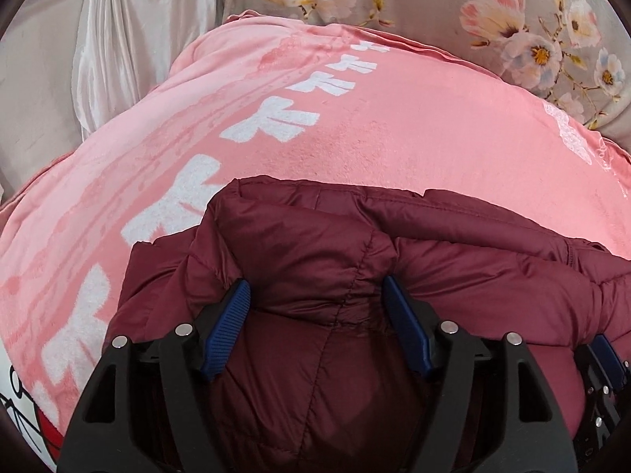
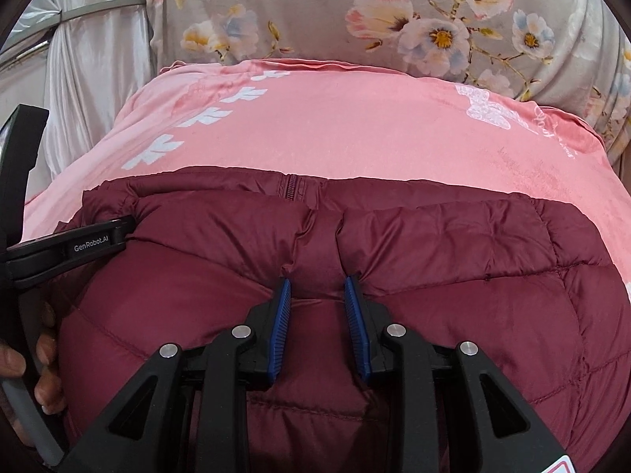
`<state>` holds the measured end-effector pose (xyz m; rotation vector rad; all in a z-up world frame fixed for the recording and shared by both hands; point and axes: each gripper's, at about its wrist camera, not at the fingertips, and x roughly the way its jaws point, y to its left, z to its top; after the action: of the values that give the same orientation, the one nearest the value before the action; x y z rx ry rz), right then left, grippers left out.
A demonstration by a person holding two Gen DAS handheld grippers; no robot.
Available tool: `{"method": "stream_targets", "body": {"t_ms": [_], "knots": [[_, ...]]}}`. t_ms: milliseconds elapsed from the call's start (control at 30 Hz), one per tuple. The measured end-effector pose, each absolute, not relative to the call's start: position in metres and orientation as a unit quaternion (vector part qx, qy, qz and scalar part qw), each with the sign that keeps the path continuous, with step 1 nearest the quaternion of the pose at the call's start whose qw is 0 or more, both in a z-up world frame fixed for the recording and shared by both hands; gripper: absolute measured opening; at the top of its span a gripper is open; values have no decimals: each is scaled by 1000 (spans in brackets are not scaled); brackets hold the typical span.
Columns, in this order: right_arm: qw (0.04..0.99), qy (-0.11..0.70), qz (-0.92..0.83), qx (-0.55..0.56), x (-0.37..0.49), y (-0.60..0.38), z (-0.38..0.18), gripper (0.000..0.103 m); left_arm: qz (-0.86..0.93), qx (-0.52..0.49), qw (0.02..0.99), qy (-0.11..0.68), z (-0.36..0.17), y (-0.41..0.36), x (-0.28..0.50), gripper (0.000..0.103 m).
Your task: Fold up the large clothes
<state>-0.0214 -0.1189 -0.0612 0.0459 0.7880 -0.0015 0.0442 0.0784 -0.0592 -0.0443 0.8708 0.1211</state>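
A maroon quilted puffer jacket lies folded on a pink blanket; it also fills the lower right wrist view, with its zipper at the far edge. My left gripper is open, its blue pads wide apart, pressed down on a puffed fold of the jacket. My right gripper has its pads closed in on a raised ridge of the jacket fabric. The left gripper's body shows at the left of the right wrist view, resting on the jacket.
The pink blanket with white leaf prints covers the bed. A grey floral quilt lies behind it, and a white curtain hangs at the back left. The right gripper shows at the right edge of the left wrist view.
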Motion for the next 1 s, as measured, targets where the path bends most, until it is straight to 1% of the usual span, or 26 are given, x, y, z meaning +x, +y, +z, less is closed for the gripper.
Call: {"method": "stream_targets", "body": {"t_ms": [100, 167, 200, 233, 300, 367, 467, 567, 667, 733, 767, 1000], "knots": [[925, 378, -9, 24, -28, -118, -49, 29, 50, -35, 903, 424, -56, 84, 44, 68], [928, 369, 8, 49, -40, -117, -35, 29, 39, -65, 901, 428, -46, 95, 36, 69], [929, 365, 15, 58, -46, -114, -30, 29, 35, -78, 900, 427, -40, 101, 30, 71], [929, 364, 23, 62, -52, -111, -26, 29, 31, -99, 900, 423, -30, 113, 20, 81], [929, 364, 35, 62, -62, -104, -21, 29, 34, -128, 901, 413, -16, 135, 4, 90], [929, 362, 45, 57, -74, -96, -19, 29, 44, -144, 899, 412, -10, 155, -6, 90], [925, 372, 51, 52, -85, -86, -23, 29, 51, -176, 884, 430, -14, 189, -15, 92], [919, 387, 51, 47, -89, -80, -36, 29, 37, -232, 855, 463, -33, 217, -21, 92], [918, 392, 46, 33, -89, -74, -44, 29, 17, -274, 827, 490, -57, 226, -24, 92], [917, 396, 44, 26, -88, -73, -49, 29, 11, -273, 826, 493, -65, 223, -25, 94], [916, 398, 44, 23, -87, -72, -51, 29, 8, -263, 831, 491, -65, 219, -25, 98], [915, 402, 47, 10, -86, -69, -63, 30, 3, -240, 838, 490, -67, 204, -20, 98]]}}
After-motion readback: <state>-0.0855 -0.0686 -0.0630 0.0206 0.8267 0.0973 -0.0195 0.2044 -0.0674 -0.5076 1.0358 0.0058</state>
